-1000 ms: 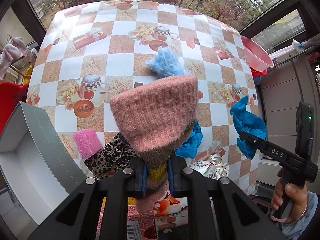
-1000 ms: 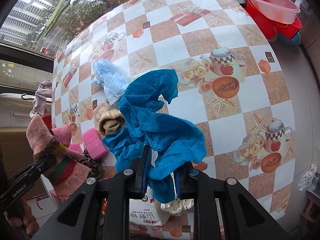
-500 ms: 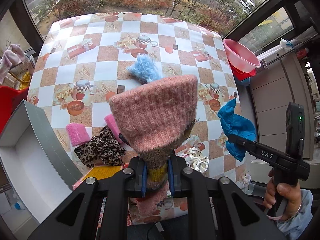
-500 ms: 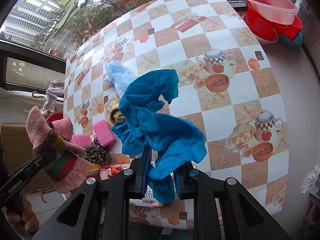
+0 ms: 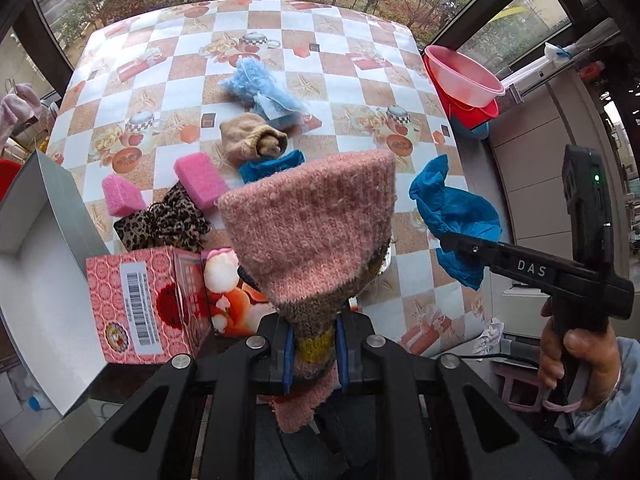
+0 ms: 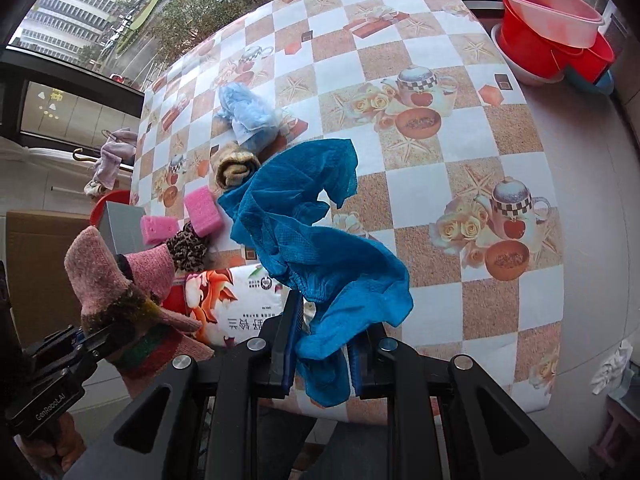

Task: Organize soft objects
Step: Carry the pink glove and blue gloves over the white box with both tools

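Observation:
My left gripper [image 5: 312,354] is shut on a pink knitted sock [image 5: 316,228] with brown and yellow stripes, held up over the near table edge. My right gripper [image 6: 322,354] is shut on a crumpled blue cloth [image 6: 316,232], also lifted above the table. In the left wrist view the right gripper [image 5: 446,238] shows at the right with the blue cloth [image 5: 456,212] hanging from it. On the table lie a fluffy light-blue piece [image 5: 260,88], a tan rolled sock [image 5: 250,140], two pink sponges [image 5: 200,178], a leopard-print cloth [image 5: 164,222] and another blue cloth [image 5: 270,164].
An open white box [image 5: 36,248] stands at the left, off the table. A red printed carton [image 5: 140,304] and a printed packet [image 6: 236,300] sit at the near edge. Stacked red and pink basins [image 5: 464,84] stand to the right of the table. A hand [image 5: 576,356] holds the right gripper.
Both grippers have pulled back toward the near edge and risen, carrying the pink sock and blue cloth. More of the table and the red carton have come into view.

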